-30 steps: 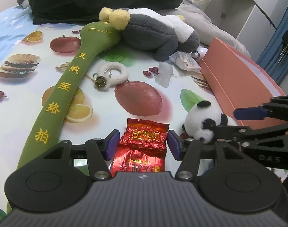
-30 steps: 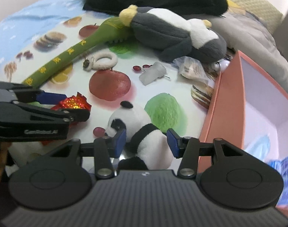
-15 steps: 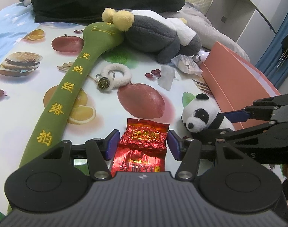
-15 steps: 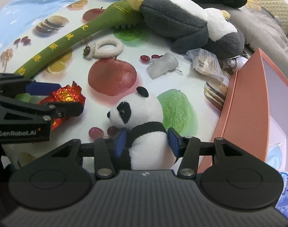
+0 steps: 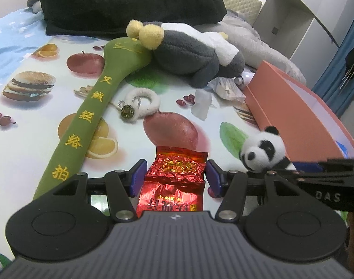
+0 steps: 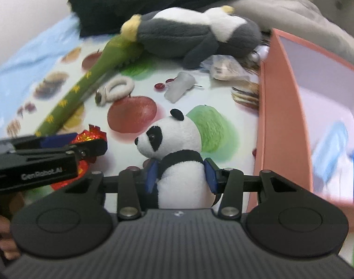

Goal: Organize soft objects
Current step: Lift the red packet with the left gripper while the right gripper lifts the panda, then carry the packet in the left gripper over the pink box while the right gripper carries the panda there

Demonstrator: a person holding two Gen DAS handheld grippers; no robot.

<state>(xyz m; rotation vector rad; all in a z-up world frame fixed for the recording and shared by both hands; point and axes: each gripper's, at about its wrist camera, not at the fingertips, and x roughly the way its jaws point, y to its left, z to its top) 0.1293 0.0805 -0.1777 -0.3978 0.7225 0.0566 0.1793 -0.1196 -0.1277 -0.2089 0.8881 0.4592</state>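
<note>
My right gripper [image 6: 180, 174] is shut on a small panda plush [image 6: 174, 148] and holds it above the mat, next to the orange box [image 6: 281, 107]. The panda [image 5: 262, 150] also shows at the right of the left wrist view. My left gripper [image 5: 174, 175] is shut on a red foil packet [image 5: 177, 179], which also shows in the right wrist view [image 6: 91, 137]. A long green plush [image 5: 88, 116] and a grey-and-white plush [image 5: 191, 55] lie further back on the mat.
A white fluffy ring with a charm [image 5: 139, 103], a clear plastic piece [image 5: 201, 104] and a crumpled wrapper [image 5: 225, 88] lie on the fruit-print mat [image 5: 25, 121]. Black clothing [image 5: 130, 2] is piled at the back. The box holds blue items [image 6: 335, 144].
My right gripper has closed on the panda and lifted it up and toward the orange box. The left gripper has stayed in place, holding the red packet.
</note>
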